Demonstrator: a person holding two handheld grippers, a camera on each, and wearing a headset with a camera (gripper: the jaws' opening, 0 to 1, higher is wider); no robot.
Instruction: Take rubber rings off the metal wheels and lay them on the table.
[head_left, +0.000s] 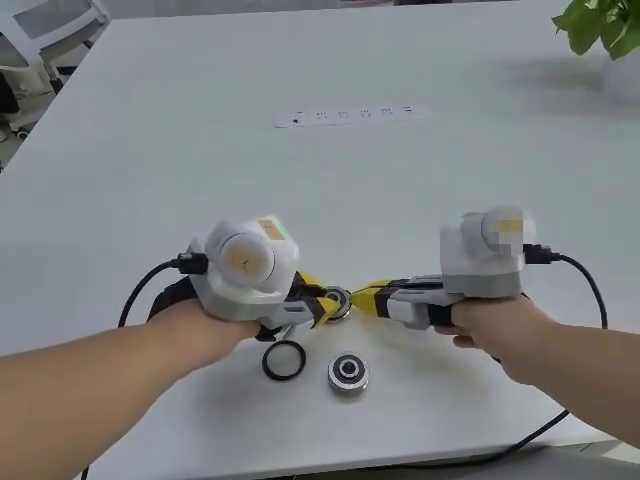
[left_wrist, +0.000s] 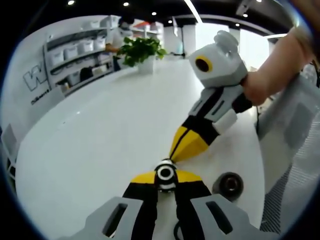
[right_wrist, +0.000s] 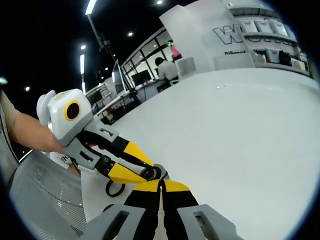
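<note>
The metal wheel (head_left: 337, 302) is held just above the table (head_left: 200, 150), near its front edge. It is clamped between the jaws of the left gripper (head_left: 325, 304), which press on it from both sides. In the left gripper view the wheel shows its round face and dark hub toward the camera. Its axle therefore seems to run roughly along the line of the left jaws. Being a disc, it has no long axis, only that short one. The right gripper (head_left: 363, 298) meets it from the opposite side, nose to nose with the left gripper, and its tip touches or all but touches the wheel's far rim. Its jaws are together, with only a thin seam between them in the right gripper view. Whether they nip any rubber is too small to tell. On this showing, the coming pull would go away from the left gripper, along the axle. Nearer the person, a loose rubber ring (head_left: 283, 360) lies flat on the table. Just beside it a second wheel (head_left: 347, 372) also lies flat, axle up.
</note>
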